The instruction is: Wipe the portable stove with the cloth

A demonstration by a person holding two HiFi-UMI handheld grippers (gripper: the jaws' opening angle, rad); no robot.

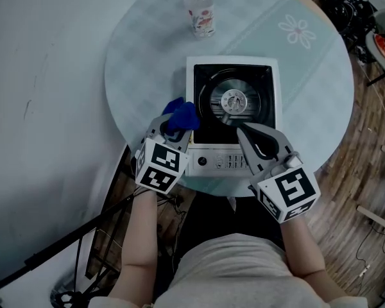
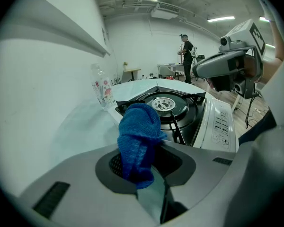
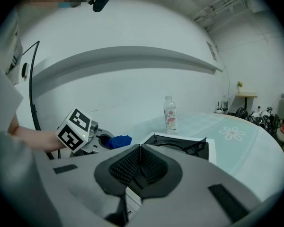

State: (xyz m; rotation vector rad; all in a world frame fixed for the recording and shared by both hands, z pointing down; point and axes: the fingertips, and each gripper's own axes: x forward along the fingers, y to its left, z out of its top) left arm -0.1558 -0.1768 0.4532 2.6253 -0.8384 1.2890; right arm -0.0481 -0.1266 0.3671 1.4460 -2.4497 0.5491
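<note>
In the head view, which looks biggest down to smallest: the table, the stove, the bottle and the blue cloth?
1. Round table
2. Portable stove
3. Water bottle and blue cloth look about alike; the cloth is bunched, so no ranking.

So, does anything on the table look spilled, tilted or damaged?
Nothing stands out. The portable stove sits flat on the table, and the bottle stands upright beyond it, with no spill visible. The left tool is shut on the blue cloth at the stove's left edge; the right tool is shut and empty.
</note>
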